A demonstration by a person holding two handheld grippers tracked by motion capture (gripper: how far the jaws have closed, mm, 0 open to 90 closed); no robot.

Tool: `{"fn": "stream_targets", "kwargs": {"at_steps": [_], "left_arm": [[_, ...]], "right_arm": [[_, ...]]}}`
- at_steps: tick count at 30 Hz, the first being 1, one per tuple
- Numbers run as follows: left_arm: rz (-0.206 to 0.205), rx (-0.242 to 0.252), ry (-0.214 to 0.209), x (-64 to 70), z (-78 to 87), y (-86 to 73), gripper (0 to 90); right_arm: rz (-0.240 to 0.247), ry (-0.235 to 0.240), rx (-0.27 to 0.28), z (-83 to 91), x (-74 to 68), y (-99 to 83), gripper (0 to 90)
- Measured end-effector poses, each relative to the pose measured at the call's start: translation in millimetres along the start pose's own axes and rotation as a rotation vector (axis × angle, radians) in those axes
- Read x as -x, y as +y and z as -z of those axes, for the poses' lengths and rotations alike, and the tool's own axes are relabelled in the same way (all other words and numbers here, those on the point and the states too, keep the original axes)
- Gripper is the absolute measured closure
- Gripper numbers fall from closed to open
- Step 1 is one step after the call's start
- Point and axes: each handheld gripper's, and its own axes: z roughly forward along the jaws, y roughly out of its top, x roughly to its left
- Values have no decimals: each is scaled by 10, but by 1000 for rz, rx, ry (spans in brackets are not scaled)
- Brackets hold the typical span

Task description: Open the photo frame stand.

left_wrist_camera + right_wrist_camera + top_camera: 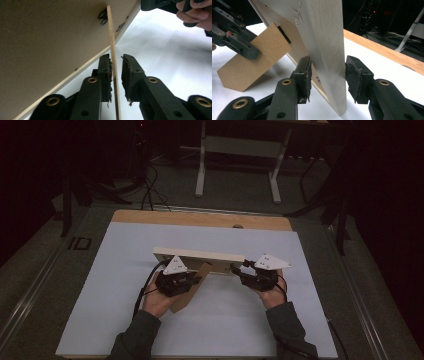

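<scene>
At mid-table on the white sheet (125,310): wooden picture frame (200,255) standing on edge. Left gripper (196,279) astride the frame's fold-out brown stand (192,292), jaws slightly parted, one pad touching. Right gripper (236,269) straddling the frame's end, jaws apart, not clamped.

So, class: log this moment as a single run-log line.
left tongs: astride stand flap, gap visible | right tongs: straddling frame edge | frame: upright
</scene>
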Motion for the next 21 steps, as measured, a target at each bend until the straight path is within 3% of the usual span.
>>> {"fn": "stream_targets", "kwargs": {"at_steps": [11,21], "left_arm": [[29,16,-24,-66,78,-20,667],[55,39,-29,-149,202,-57,648]], "right_arm": [[0,-8,-3,10,-1,-19,566],[-15,-4,0,49,8,-58,565]]}}
